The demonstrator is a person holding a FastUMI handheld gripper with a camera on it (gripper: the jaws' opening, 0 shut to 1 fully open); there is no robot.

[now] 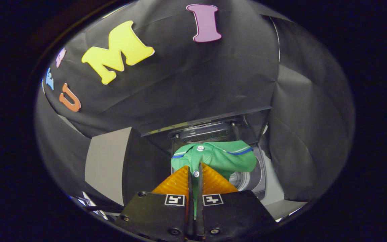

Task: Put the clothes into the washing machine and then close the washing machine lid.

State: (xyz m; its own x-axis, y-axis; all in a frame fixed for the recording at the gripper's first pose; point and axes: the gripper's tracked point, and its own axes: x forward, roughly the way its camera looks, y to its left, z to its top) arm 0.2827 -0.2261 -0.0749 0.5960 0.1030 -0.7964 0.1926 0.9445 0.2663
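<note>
Start at your left: a pale panel [104,164] stands beside the washing machine [274,188], and nothing on that side bears on the move. In the middle, your gripper [195,174] has its two orange fingers [176,183] clenched almost together, with a fold of the one green shirt [220,156] pinched between them; a white button sits right at the tips and green cloth runs down the slit between the jaws. So you are holding the shirt, not merely touching it.

The rest of the shirt hangs bunched just ahead of the tips and spreads mostly toward your right, its collar with the blue stripe and a second button on top. Its long side lies across the fingers, left to right.

What matters now is this: the round drum opening [247,179] lies below the shirt and a little to the right of the fingers, partly hidden behind the cloth. The shirt looks held above the opening, not yet in it. Your next move likely calls for a short shift rightward and down before letting go, so that the wide right half falls inside the rim instead of draping over it.

Further back stands the raised lid [210,131], open, directly beyond the shirt.

Count: one shirt, one machine, one lid, one gripper, two buttons.
</note>
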